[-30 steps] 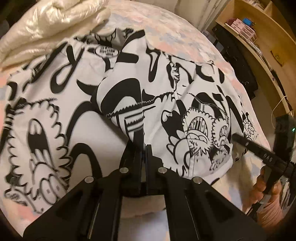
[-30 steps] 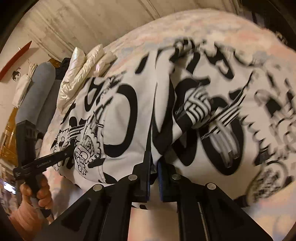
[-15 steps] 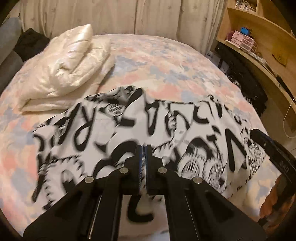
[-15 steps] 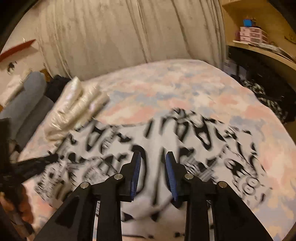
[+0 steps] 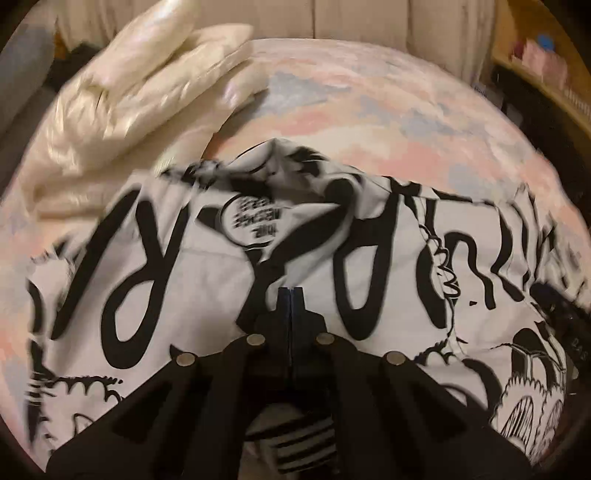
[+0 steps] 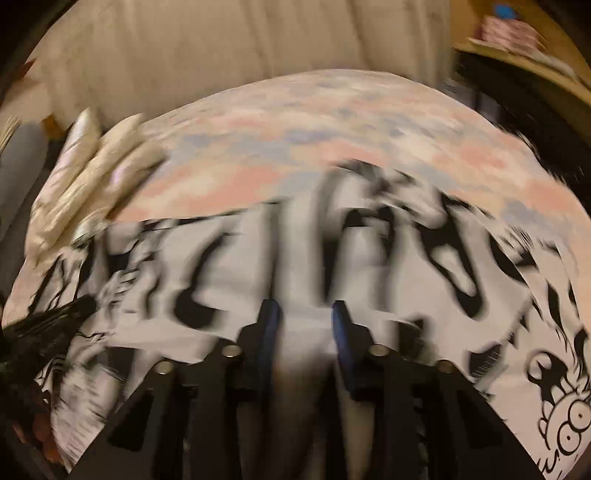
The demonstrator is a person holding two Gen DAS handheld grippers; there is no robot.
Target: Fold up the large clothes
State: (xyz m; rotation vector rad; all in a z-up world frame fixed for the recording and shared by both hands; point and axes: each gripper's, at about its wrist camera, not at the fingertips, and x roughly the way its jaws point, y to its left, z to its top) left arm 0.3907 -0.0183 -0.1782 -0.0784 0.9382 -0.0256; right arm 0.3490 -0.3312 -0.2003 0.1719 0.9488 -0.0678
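Note:
A large white garment with bold black cartoon print (image 5: 192,280) lies spread on the bed; it also shows, blurred, in the right wrist view (image 6: 369,258). My left gripper (image 5: 290,295) is shut over the garment's near part; whether cloth is pinched between the fingers is not clear. My right gripper (image 6: 304,314) is open, its fingers apart over the garment's near edge, holding nothing. The right gripper's tip shows at the right edge of the left wrist view (image 5: 565,310). The left gripper shows at the left of the right wrist view (image 6: 44,325).
The bed (image 5: 406,122) has a pink and blue patterned cover. A cream quilted duvet (image 5: 122,92) lies folded at the back left. Curtains (image 6: 240,48) hang behind the bed. A wooden shelf (image 6: 517,33) stands at the right.
Both grippers rose and then dropped back toward the garment. The right gripper opened and let go of the cloth. The garment now lies flatter and wider on the bed.

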